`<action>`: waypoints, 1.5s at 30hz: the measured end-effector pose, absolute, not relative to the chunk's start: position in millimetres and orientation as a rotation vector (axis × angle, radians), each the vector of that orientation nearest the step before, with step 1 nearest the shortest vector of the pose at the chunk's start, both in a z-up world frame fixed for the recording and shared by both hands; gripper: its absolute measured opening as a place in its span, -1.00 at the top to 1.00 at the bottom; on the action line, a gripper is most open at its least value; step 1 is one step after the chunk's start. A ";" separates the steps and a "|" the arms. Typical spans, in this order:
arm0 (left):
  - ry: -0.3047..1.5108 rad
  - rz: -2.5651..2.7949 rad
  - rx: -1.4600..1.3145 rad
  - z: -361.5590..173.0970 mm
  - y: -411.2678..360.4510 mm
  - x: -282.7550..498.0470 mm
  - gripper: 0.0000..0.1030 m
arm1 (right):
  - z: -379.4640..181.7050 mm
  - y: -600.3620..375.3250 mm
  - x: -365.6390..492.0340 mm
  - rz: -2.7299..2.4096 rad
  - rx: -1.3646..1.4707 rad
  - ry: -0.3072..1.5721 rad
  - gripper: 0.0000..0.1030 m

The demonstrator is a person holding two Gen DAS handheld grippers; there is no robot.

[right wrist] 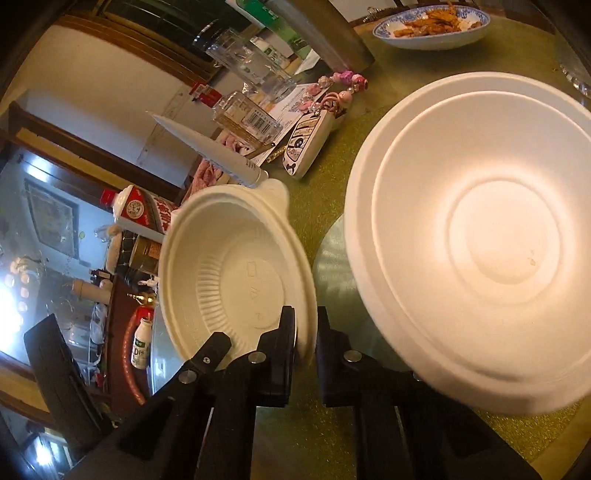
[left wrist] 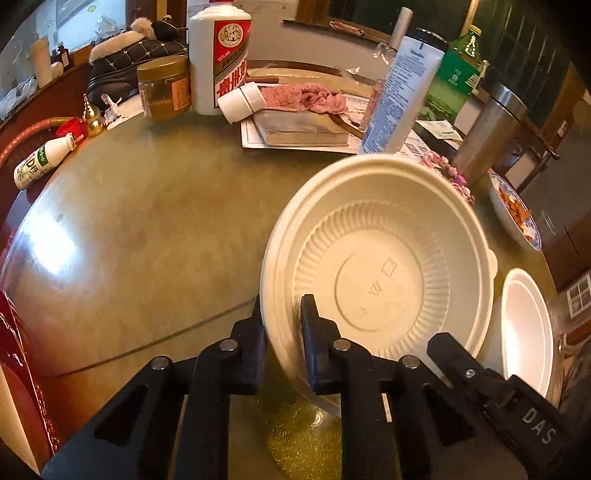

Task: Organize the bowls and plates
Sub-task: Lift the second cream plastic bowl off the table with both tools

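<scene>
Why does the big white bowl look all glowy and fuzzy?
Right wrist view: warm light washes out the plain white bowl, and its lower rim smears with blur. Left wrist view: glare patches the table, and the fisheye bends its edge.

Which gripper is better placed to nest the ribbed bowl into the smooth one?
Probably right: the right gripper pinches the ribbed bowl with the smooth bowl just beside it. The left gripper sits farther away.

Home dining room. Round glass-topped table crowded with household clutter: liquor bottle, jar, pink cloth, fur-trimmed boot, dish of food, keys.
</scene>
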State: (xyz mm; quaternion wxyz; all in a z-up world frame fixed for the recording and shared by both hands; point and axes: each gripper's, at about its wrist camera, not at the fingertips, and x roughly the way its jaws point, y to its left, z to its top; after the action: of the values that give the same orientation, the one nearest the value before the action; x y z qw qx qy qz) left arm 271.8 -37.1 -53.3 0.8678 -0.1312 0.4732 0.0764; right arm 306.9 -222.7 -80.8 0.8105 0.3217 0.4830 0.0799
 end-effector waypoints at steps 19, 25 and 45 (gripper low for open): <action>0.854 0.103 -0.219 -36.6 -53.4 169.4 0.70 | -50.7 -228.6 203.4 0.208 0.533 0.921 0.79; 0.839 0.098 -0.217 -39.8 -53.1 167.7 0.70 | -55.4 -229.2 198.8 0.211 0.530 0.917 0.78; 0.854 0.060 -0.220 -50.1 -51.2 167.7 0.70 | -63.9 -224.2 203.7 0.203 0.495 0.930 0.77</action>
State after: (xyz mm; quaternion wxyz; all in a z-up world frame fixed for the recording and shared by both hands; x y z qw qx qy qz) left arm 167.7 -51.2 -50.1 0.9039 -0.1064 0.4132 0.0290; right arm 203.7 -224.2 -63.9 0.8595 0.2360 0.4429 0.0969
